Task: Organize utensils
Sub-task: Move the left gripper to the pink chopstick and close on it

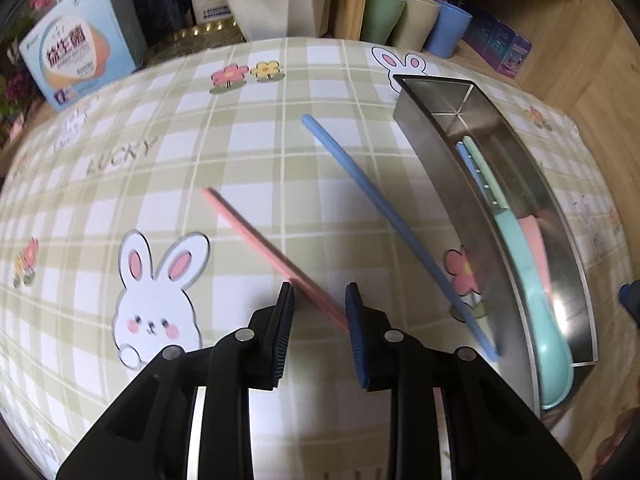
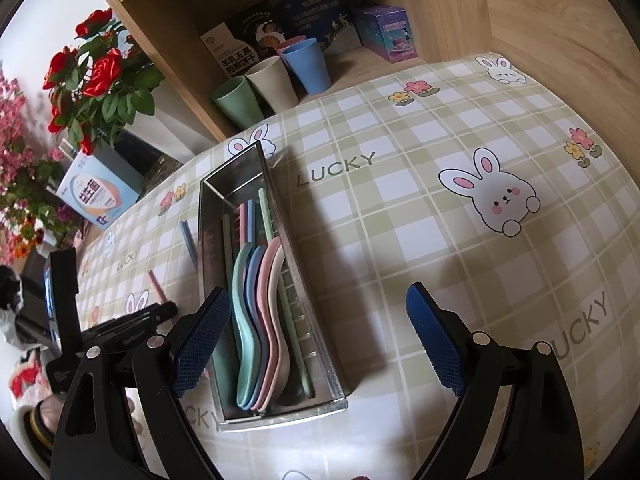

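Tablecloth (image 1: 240, 152); pink chopstick (image 1: 256, 236) between left gripper (image 1: 320, 312)

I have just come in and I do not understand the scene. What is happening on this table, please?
A person with a gripper in each hand is sorting utensils into a metal tray. Several spoons already lie in it. The left gripper has its fingers around the pink chopstick on the tablecloth; whether the pads press it is unclear. A blue chopstick lies loose beside the tray. The right gripper hangs open over the tray, holding nothing.
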